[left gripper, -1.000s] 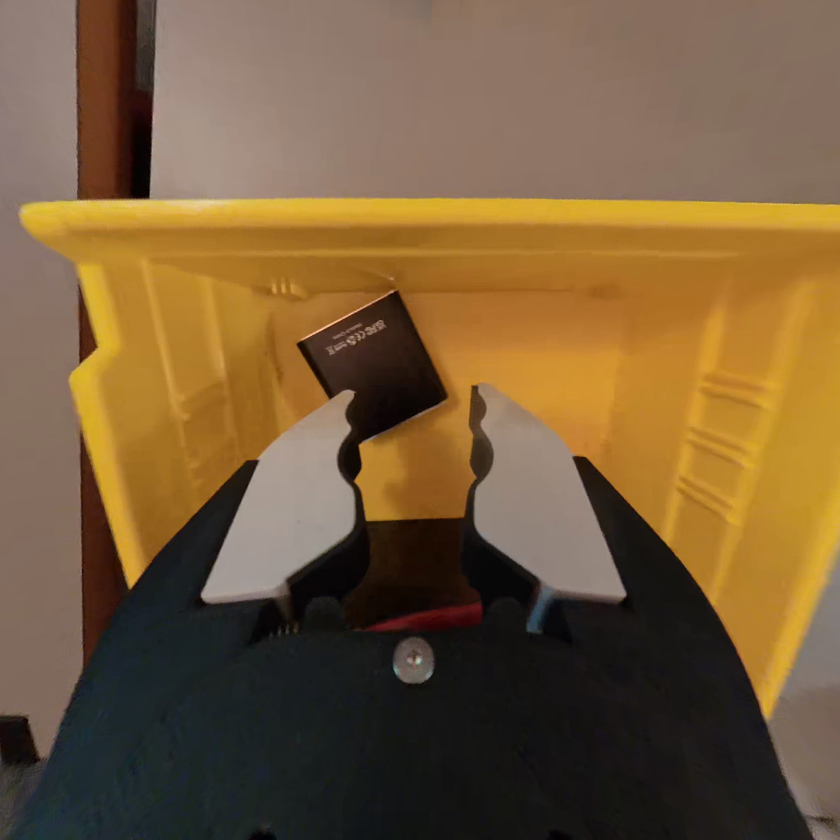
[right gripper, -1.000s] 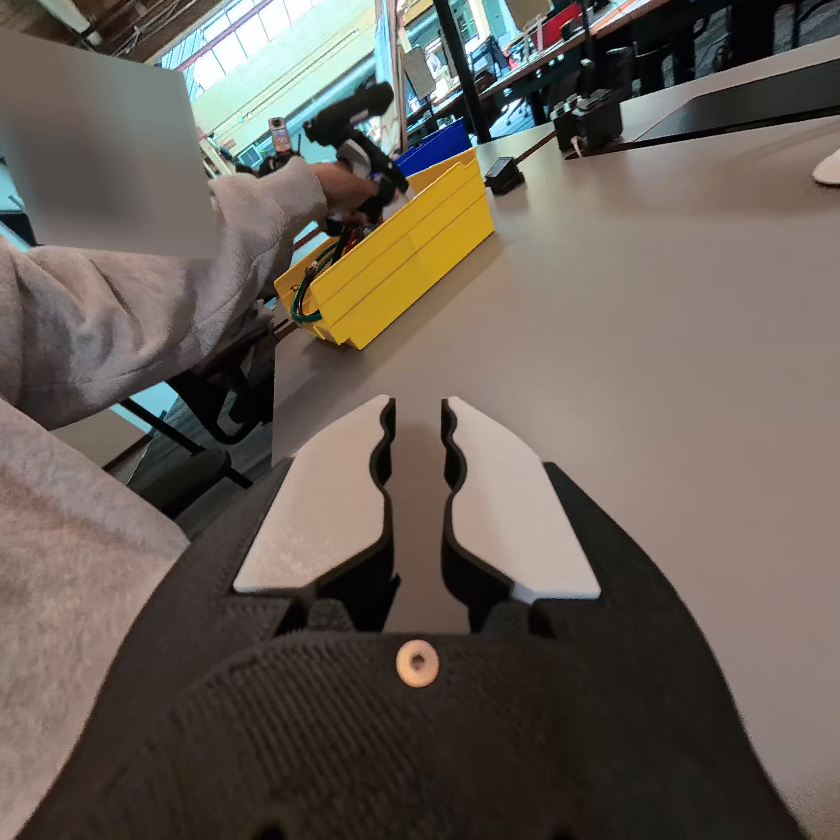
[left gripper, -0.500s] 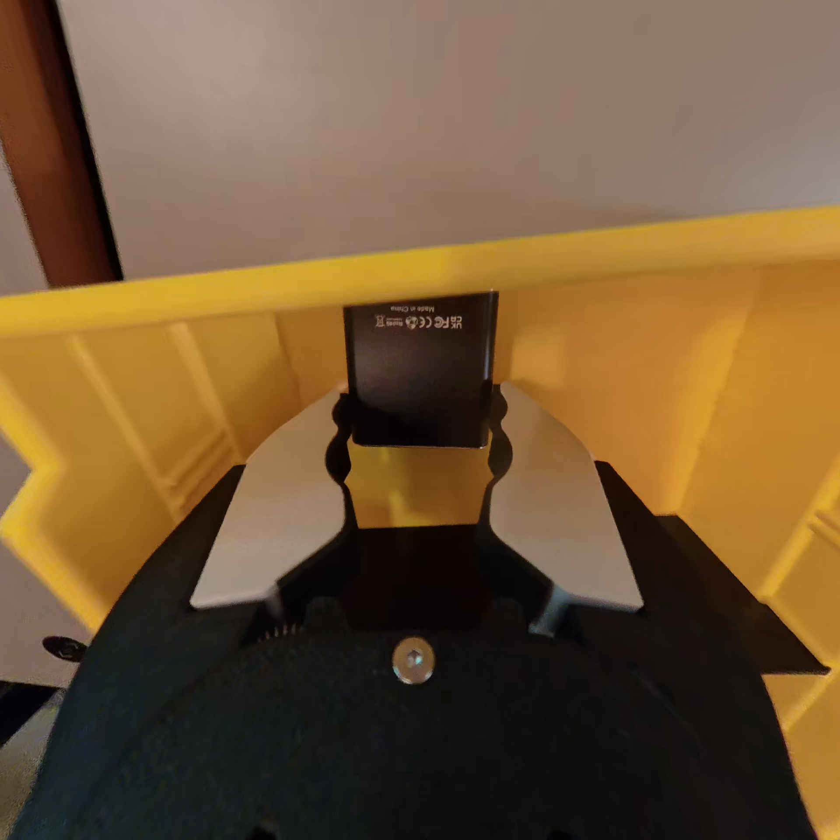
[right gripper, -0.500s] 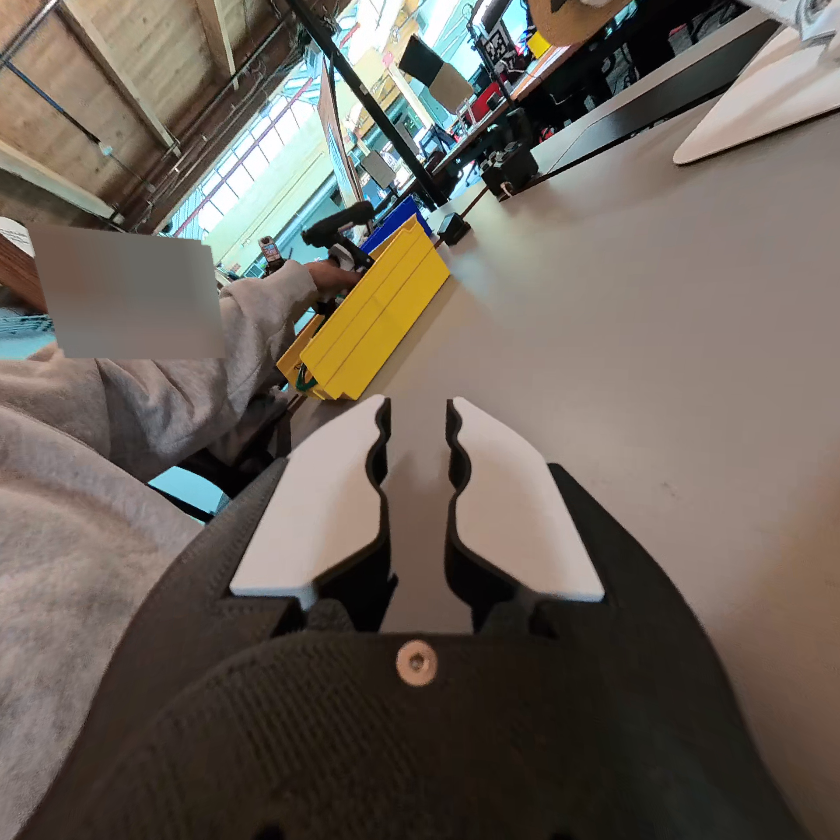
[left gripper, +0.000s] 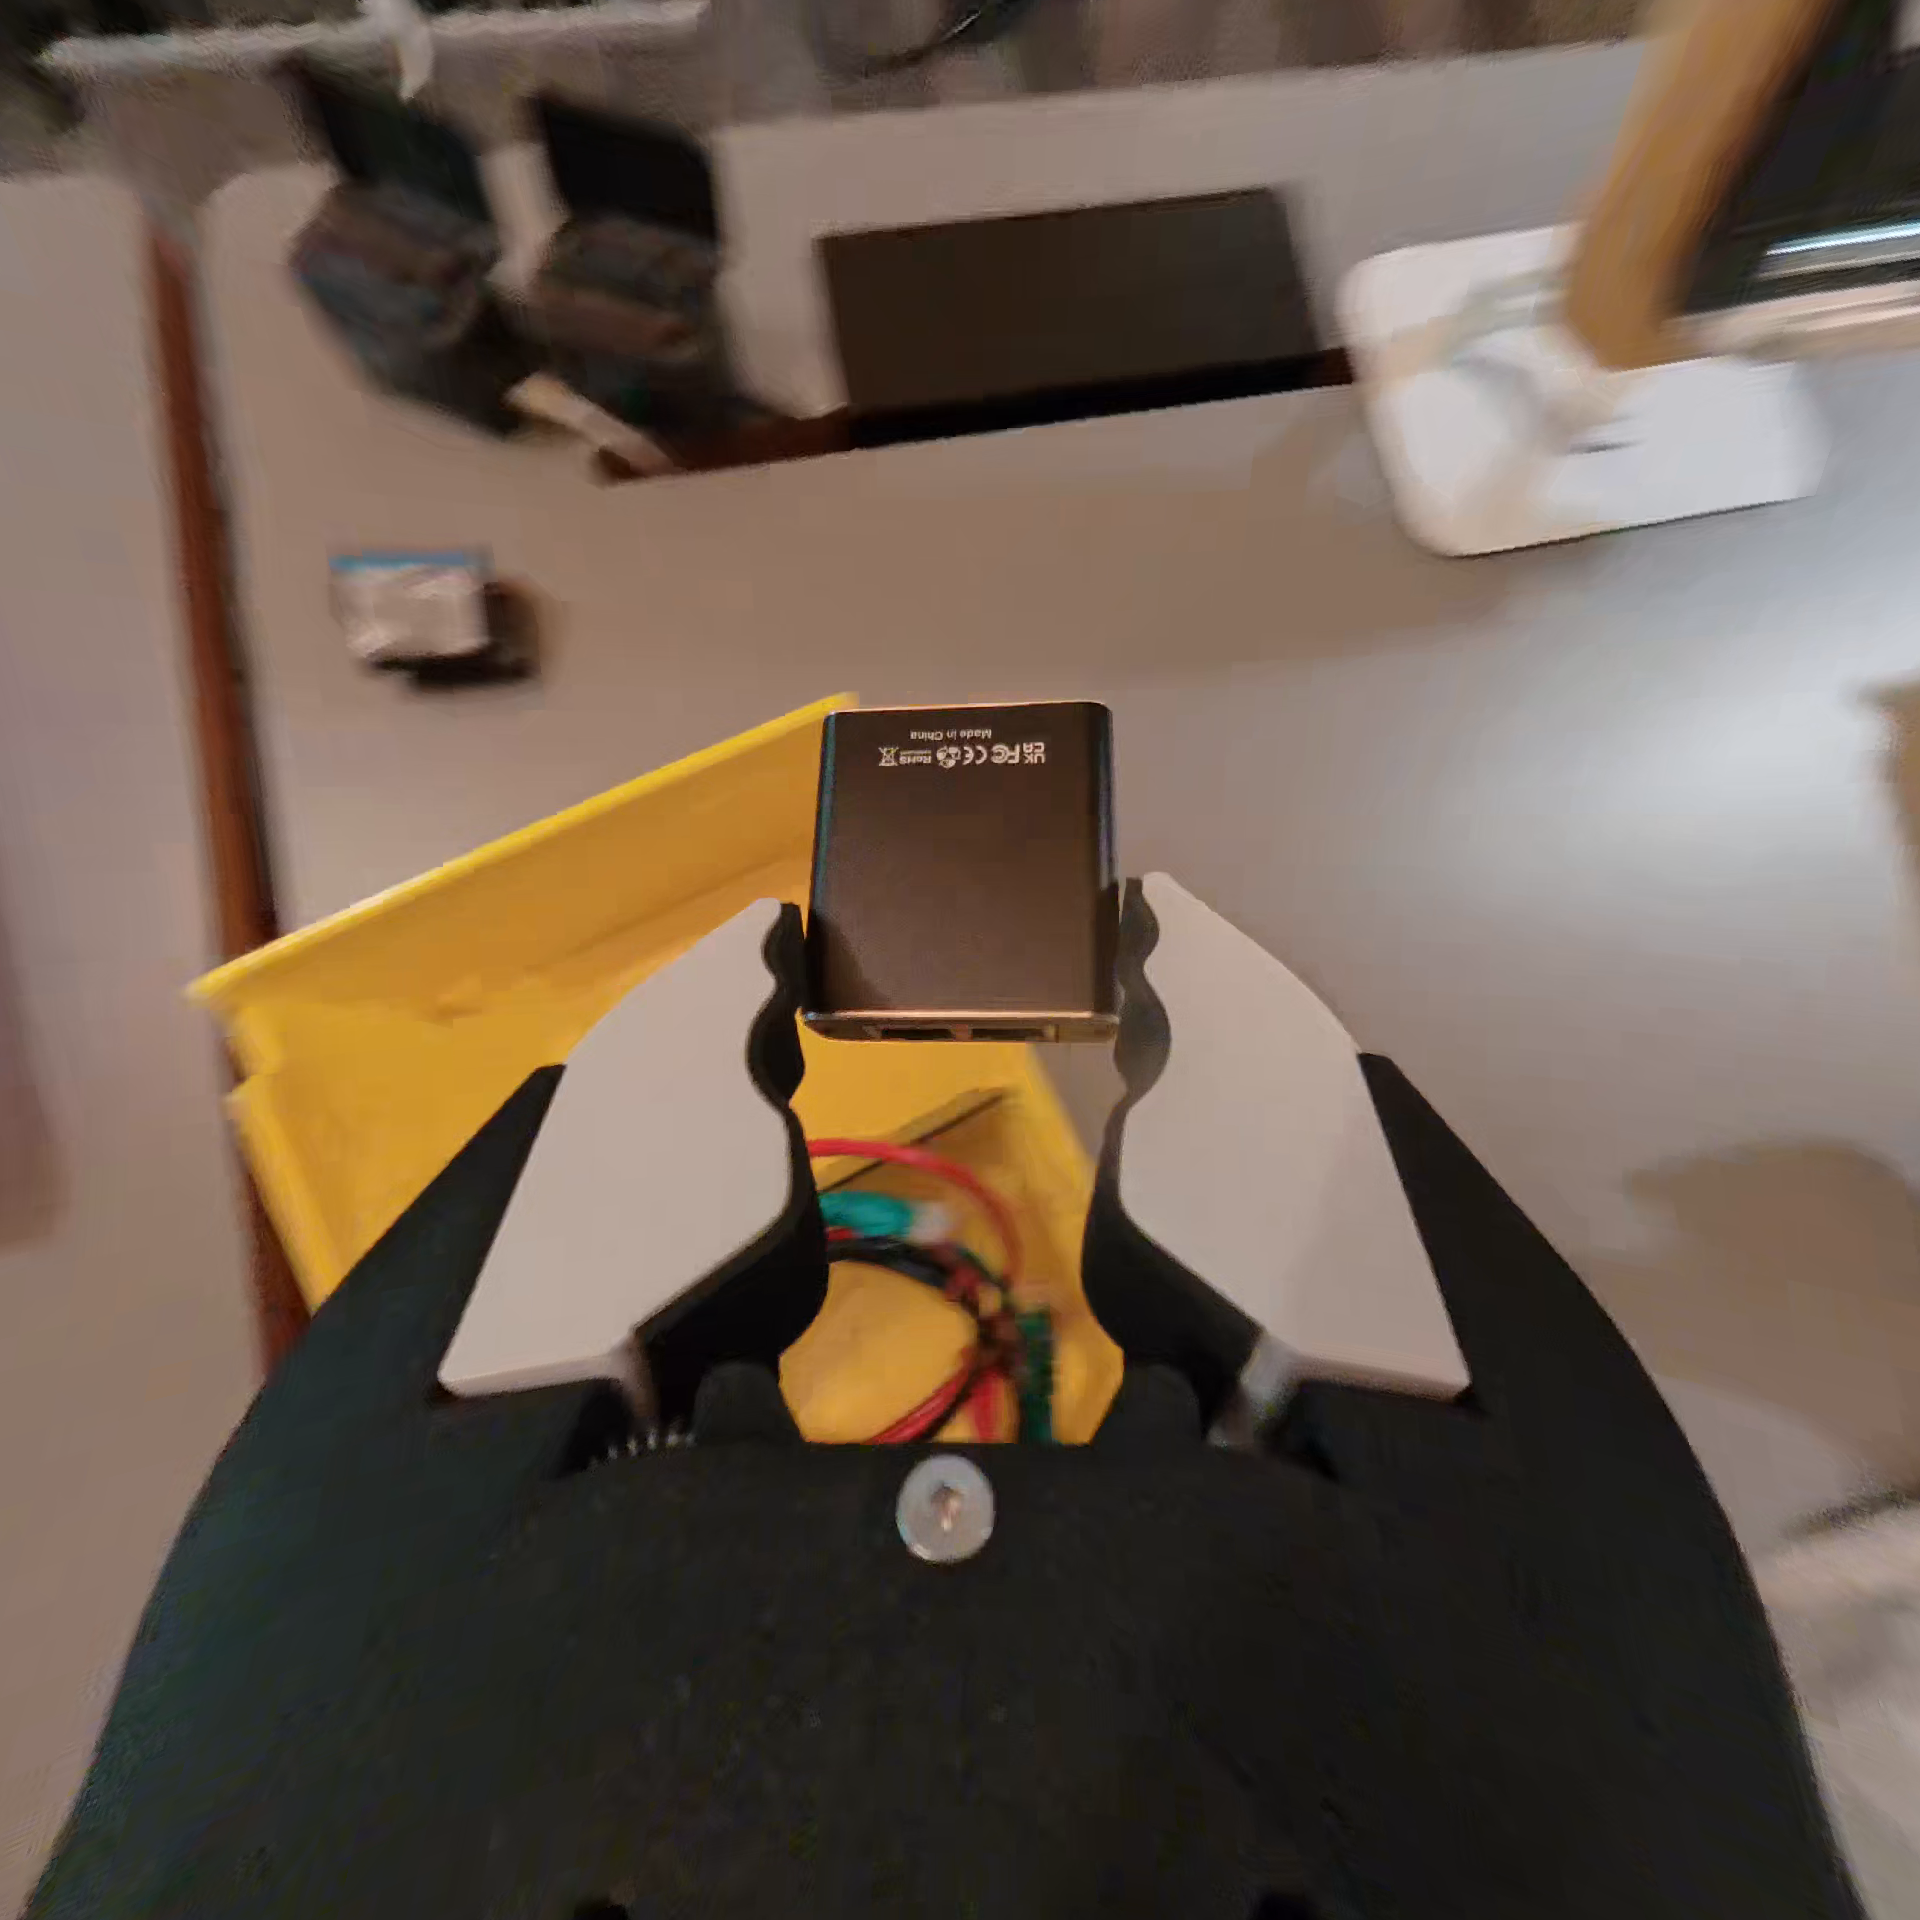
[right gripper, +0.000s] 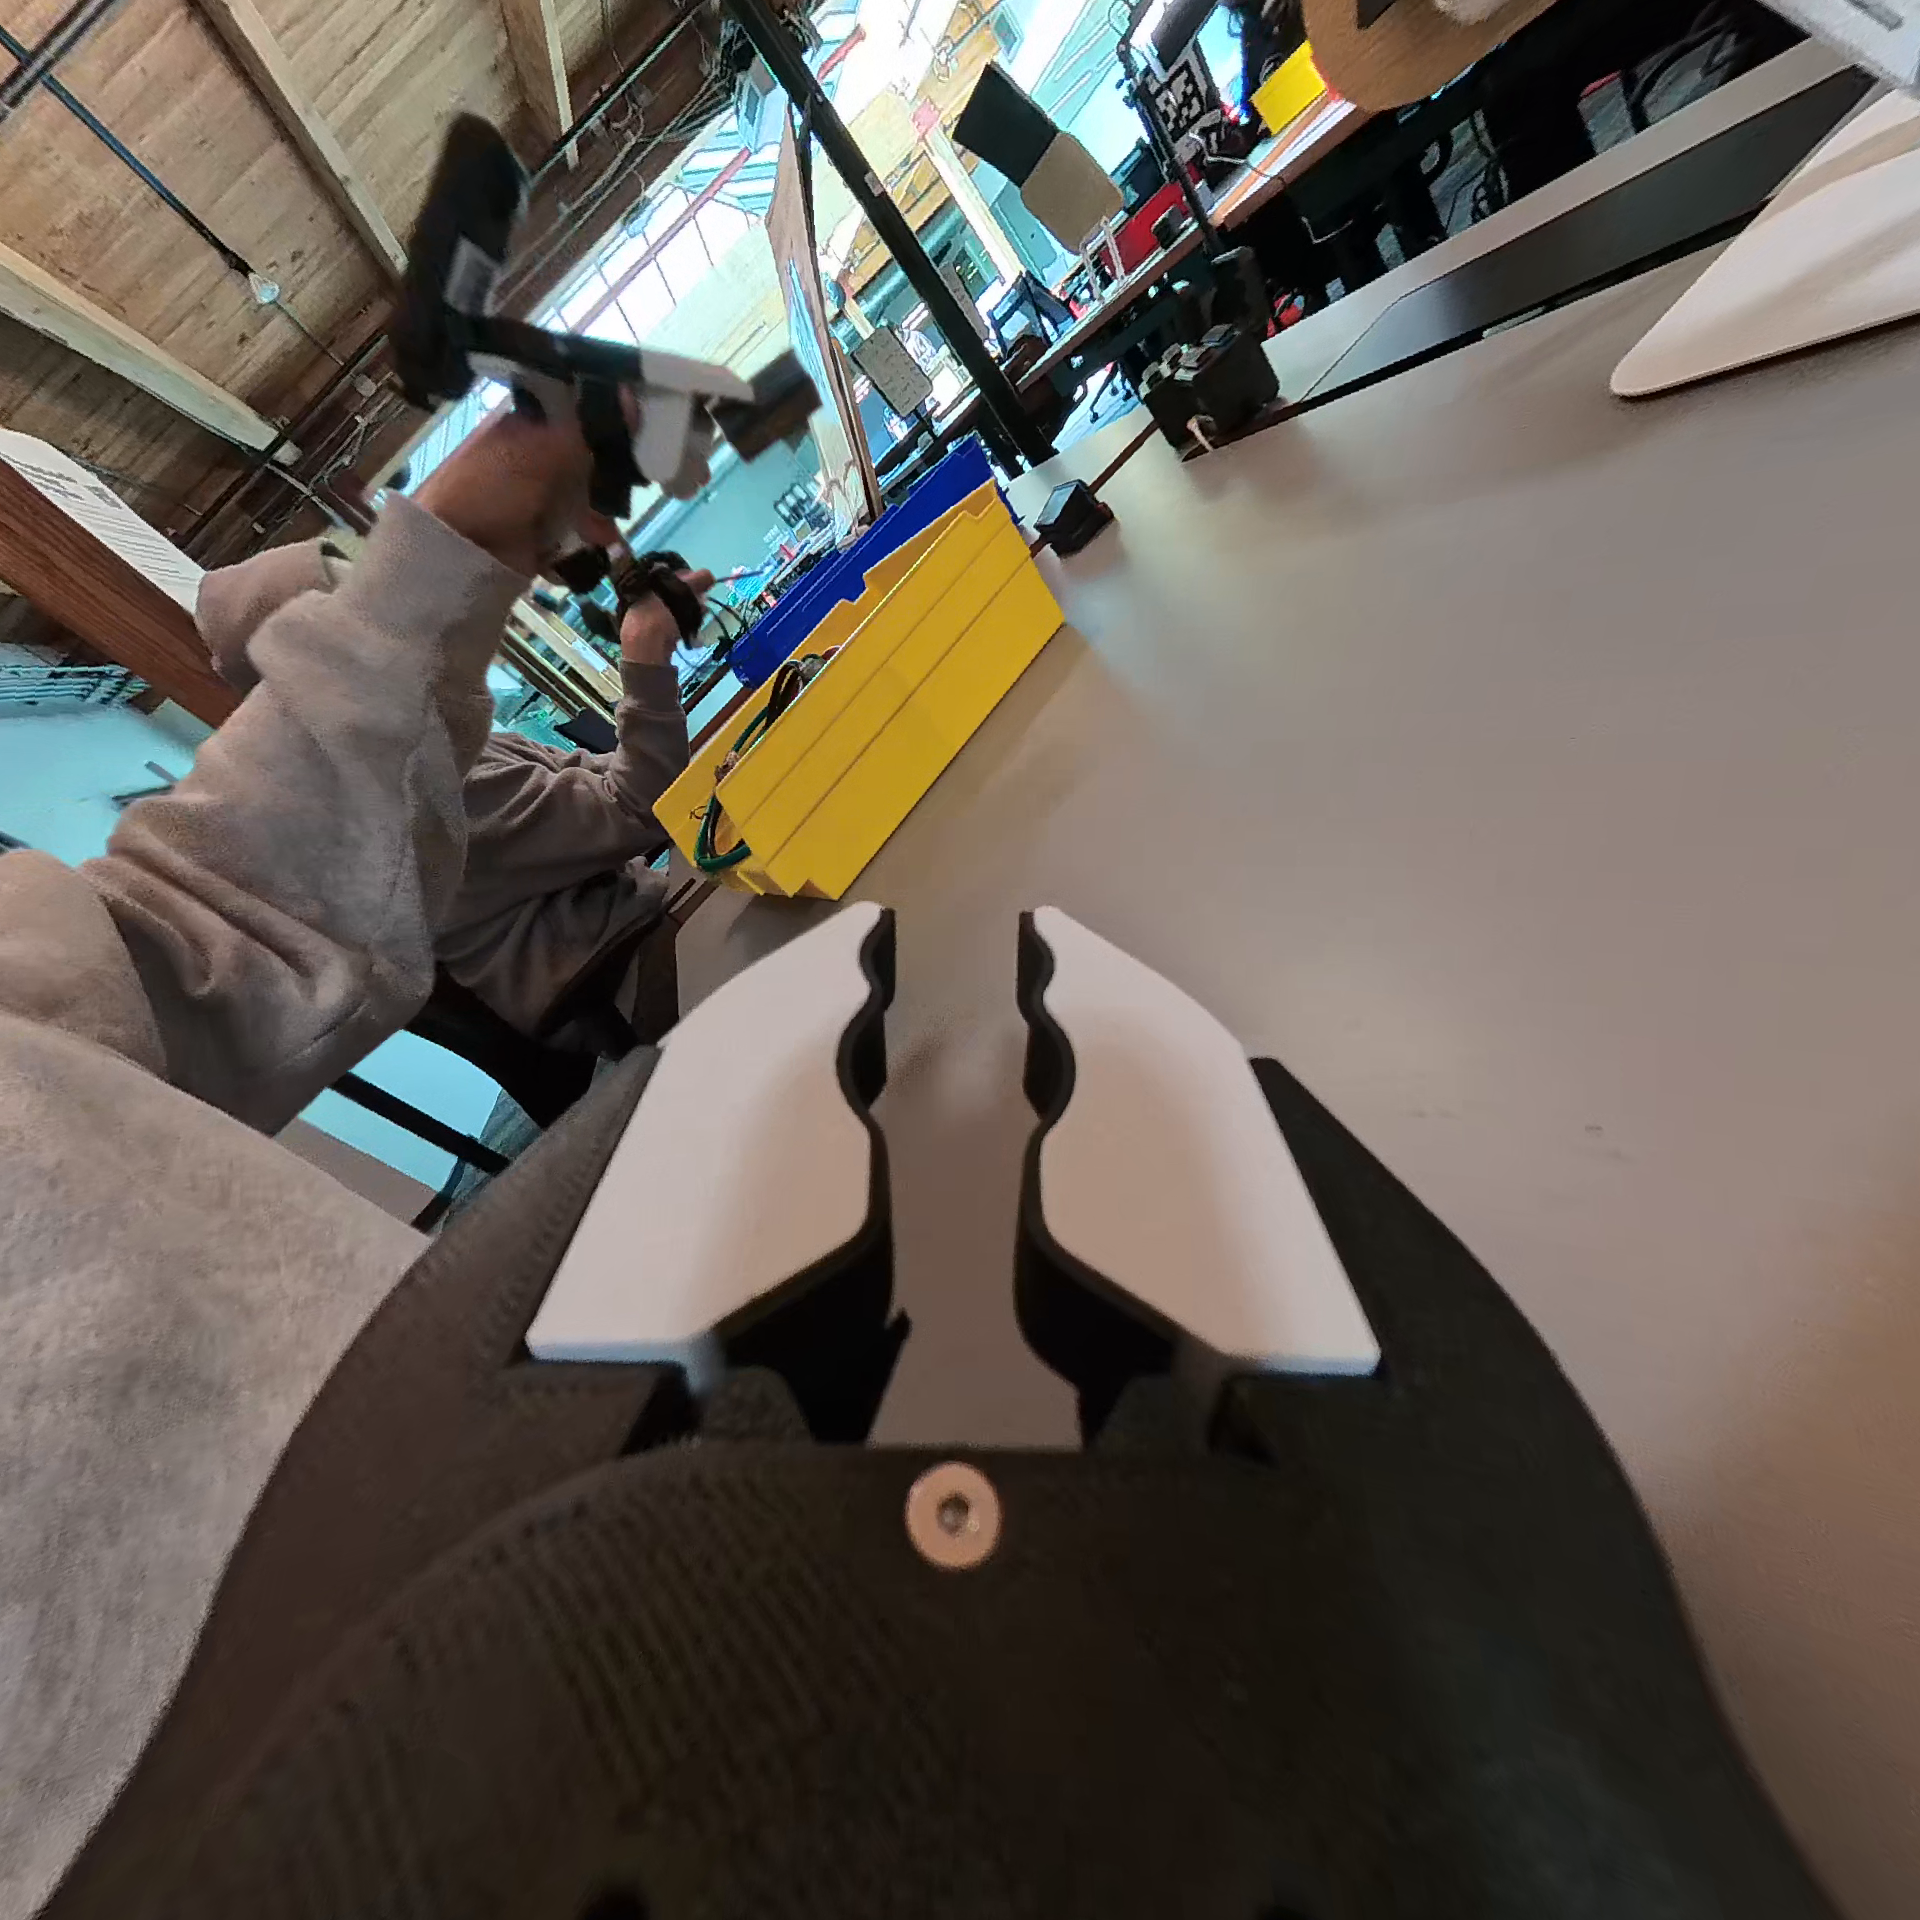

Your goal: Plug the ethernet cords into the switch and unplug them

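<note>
left wrist view looks down past the left gripper, whose fingers are clamped on the two sides of the switch, a small black box with rounded edges. the switch is held in the air above the yellow bin, its printed face turned toward the camera and its port side facing back toward the gripper body. between the fingers, down in the bin, lie the ethernet cords, a tangle of red, green and black; none is plugged into the switch. the bin sits on the grey desk, near its left edge. farther off on the desk a small grey box and a white flat base show, both blurred.

right wrist view has the right gripper low over the desk, its fingers apart with a narrow gap and nothing between them. well ahead stands the yellow bin with a green cord hanging over its near end, and a blue bin just behind it. the left gripper is raised high above the bin in a hand in a grey sleeve.
</note>
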{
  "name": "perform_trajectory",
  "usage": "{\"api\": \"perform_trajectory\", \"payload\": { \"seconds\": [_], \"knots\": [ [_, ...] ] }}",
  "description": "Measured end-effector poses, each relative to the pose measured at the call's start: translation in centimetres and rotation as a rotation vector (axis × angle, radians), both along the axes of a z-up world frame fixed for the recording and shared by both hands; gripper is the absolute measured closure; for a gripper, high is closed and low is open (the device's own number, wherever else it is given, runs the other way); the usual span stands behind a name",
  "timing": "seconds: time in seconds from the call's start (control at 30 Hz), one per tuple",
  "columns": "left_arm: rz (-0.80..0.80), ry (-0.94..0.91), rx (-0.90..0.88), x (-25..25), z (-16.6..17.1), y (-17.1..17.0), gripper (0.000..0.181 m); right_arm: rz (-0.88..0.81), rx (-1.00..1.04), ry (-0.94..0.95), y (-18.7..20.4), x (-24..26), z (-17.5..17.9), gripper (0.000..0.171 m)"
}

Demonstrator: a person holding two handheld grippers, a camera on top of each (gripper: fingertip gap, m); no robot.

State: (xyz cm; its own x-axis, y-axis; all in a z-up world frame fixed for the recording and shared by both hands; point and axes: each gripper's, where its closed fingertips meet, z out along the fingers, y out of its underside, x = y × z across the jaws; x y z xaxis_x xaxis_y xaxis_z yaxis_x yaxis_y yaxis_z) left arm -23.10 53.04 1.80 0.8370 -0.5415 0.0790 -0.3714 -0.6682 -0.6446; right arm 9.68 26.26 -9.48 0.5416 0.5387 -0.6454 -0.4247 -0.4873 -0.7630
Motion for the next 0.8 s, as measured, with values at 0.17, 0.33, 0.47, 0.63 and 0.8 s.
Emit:
{"api": "perform_trajectory", "payload": {
  "seconds": [0.17,0.33,0.47,0.63,0.8],
  "knots": [
    [-0.284,-0.056,0.050,10.8,-0.1,-6.4,0.122,0.012,0.012,-0.030,-0.3,-0.6,0.0,0.149],
    [-0.485,-0.075,-0.011,19.6,-4.9,-11.5,0.122,-0.008,0.069,-0.123,-0.5,-0.6,0.3,0.151],
    [-0.582,-0.096,-0.099,24.4,-10.0,-14.3,0.122,0.005,0.086,-0.153,-0.7,-1.0,0.3,0.152],
    [-0.665,-0.057,-0.112,27.3,-15.1,-17.2,0.122,0.007,0.084,-0.151,-0.8,-1.0,0.3,0.152],
    [-0.775,-0.075,-0.143,28.1,-17.8,-20.1,0.122,0.013,0.062,-0.107,-0.7,-0.9,0.2,0.152]
  ]
}}
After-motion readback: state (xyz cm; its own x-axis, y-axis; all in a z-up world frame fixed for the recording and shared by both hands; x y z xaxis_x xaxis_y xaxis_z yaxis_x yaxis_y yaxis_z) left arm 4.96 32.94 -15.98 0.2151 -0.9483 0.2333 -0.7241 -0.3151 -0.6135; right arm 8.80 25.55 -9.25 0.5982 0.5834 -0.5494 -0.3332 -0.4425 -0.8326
